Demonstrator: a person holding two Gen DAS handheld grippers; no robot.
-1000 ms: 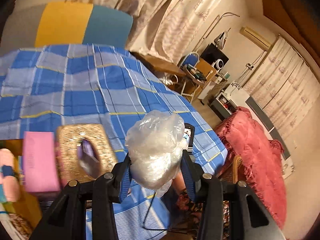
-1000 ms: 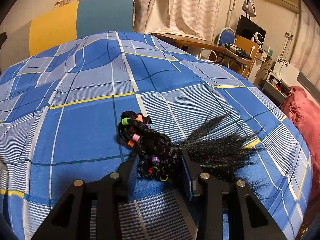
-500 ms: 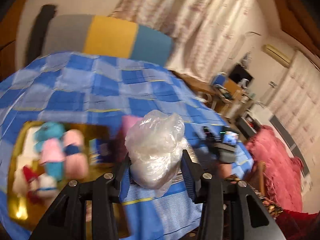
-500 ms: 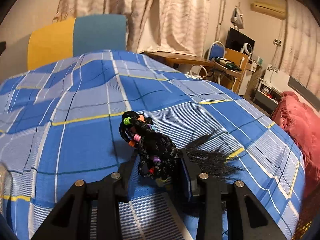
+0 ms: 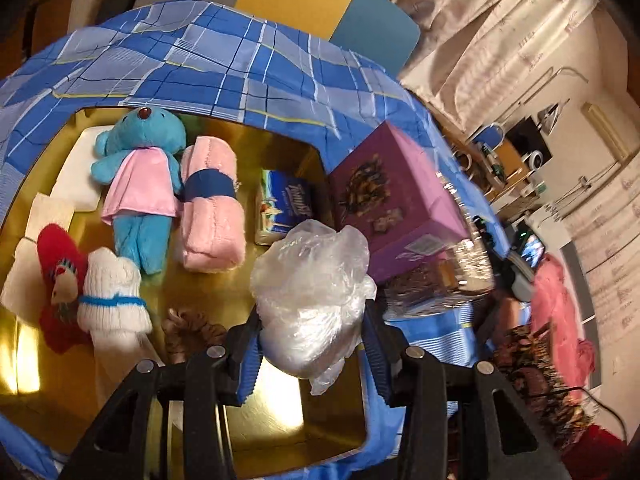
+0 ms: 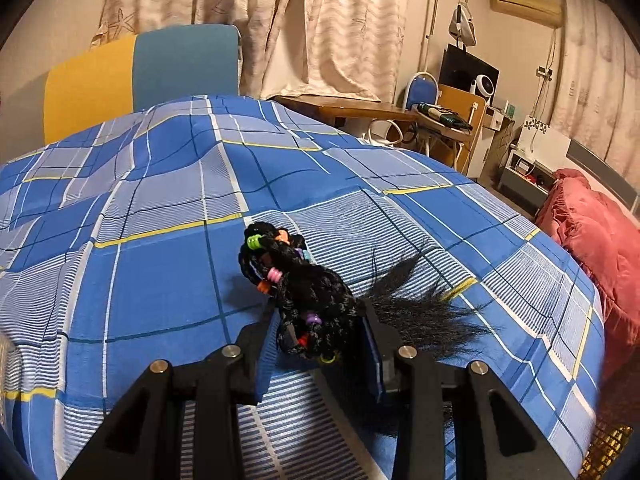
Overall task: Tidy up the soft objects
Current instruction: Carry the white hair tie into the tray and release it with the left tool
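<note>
Crinkled clear plastic, a balled-up bag (image 5: 314, 300), fills the left gripper (image 5: 312, 354); its jaws are closed on the bag, the blue pads pressing in from 9 and 3 o'clock. We judge the step in hand to be placing this bag in the gold tray (image 5: 280, 424) with the other soft things. To do it well, we would lower the bag over the bare gold patch at about 6 o'clock of the tray, clear of the pink towel roll (image 5: 212, 208) and the brown scrunchie (image 5: 188, 330), and let go only when it rests on the floor, since so light a bag may spring or roll. The blue teddy (image 5: 136, 168) lies at 11 o'clock from the bag, the white sock roll (image 5: 114, 296) at 9 o'clock, the purple box (image 5: 396, 204) at 1 o'clock, outside the tray.

The right gripper (image 6: 320, 344) grips a black braided hairpiece (image 6: 308, 296) with coloured beads; the braid runs on toward 11 o'clock, loose strands fanning to 3 o'clock over the blue checked bedsheet (image 6: 160, 272). We would hold it there until the left side is free.
</note>
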